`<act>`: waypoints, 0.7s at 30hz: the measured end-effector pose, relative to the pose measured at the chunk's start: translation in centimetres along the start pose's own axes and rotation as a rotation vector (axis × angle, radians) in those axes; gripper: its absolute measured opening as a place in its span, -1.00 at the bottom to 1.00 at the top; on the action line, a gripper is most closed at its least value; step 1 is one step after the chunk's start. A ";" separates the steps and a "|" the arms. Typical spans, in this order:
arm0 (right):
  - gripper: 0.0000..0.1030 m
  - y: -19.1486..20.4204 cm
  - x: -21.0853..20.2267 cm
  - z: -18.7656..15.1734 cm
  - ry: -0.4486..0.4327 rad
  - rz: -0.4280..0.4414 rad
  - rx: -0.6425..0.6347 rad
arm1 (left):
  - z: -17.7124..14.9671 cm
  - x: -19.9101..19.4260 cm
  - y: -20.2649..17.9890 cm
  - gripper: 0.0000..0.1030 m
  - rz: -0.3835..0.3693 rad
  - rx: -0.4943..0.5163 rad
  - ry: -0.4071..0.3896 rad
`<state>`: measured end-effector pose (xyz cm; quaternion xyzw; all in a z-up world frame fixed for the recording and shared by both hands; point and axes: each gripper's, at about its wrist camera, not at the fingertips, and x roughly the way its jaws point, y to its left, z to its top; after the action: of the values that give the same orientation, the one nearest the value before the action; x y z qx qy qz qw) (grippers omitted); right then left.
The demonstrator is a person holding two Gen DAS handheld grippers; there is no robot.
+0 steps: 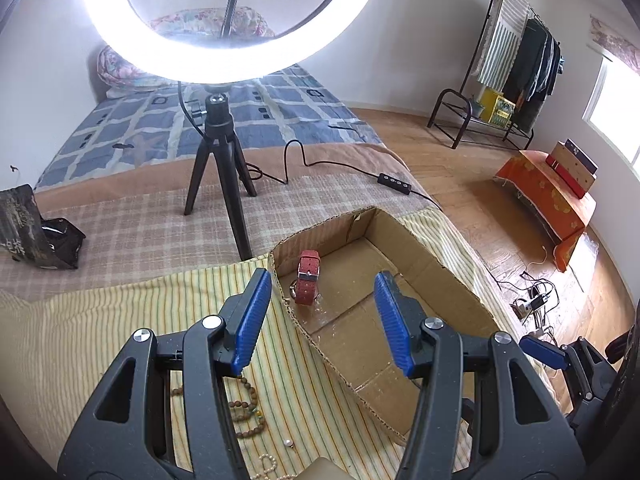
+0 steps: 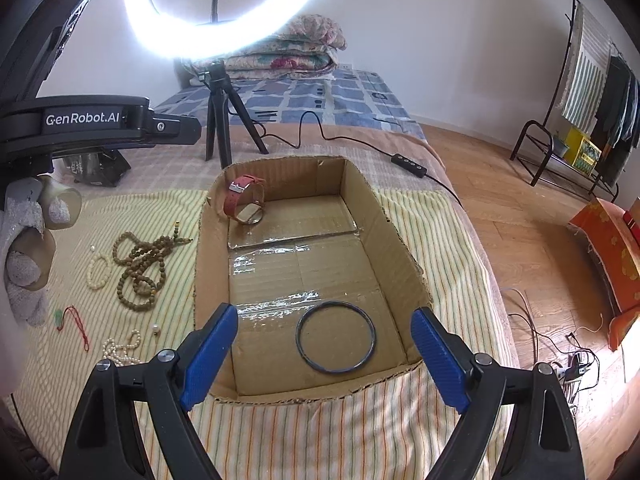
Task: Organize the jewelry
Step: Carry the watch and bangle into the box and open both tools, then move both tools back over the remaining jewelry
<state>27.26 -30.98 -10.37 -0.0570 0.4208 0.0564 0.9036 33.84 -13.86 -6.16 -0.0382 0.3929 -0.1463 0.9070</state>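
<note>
An open cardboard box [image 2: 372,220] [image 1: 432,264] lies on the striped cloth. In it are a red-strapped watch [image 2: 244,200] [image 1: 307,276] at the far left corner and a dark ring bangle [image 2: 335,337] near the front. Left of the box lie brown wooden beads [image 2: 140,264] [image 1: 244,404], a pale bead bracelet [image 2: 98,271], a pearl strand [image 2: 122,350] and a red cord with a green charm [image 2: 72,322]. My left gripper [image 1: 320,320] is open and empty over the box's left wall. My right gripper [image 2: 324,360] is open and empty above the box's front edge.
A lit ring light [image 1: 232,20] on a black tripod [image 1: 218,168] stands behind the box, its cable and switch [image 1: 394,182] running right. A black packet [image 1: 36,232] lies at far left. The bed edge drops to wooden floor [image 2: 520,220] on the right.
</note>
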 end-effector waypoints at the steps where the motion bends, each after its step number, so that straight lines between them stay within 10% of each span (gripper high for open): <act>1: 0.74 0.1 -0.2 0.0 -0.002 0.001 -0.002 | 0.0 -0.4 0.1 0.06 0.001 0.001 -0.003; 21: 0.74 4.5 -4.3 0.0 -0.039 0.090 -0.028 | -2.5 -9.7 7.4 0.06 0.078 -0.016 -0.064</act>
<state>23.88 -26.80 -7.33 -0.0496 0.4042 0.1040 0.9074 27.49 -3.77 -2.39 -0.0347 0.3659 -0.1065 0.9239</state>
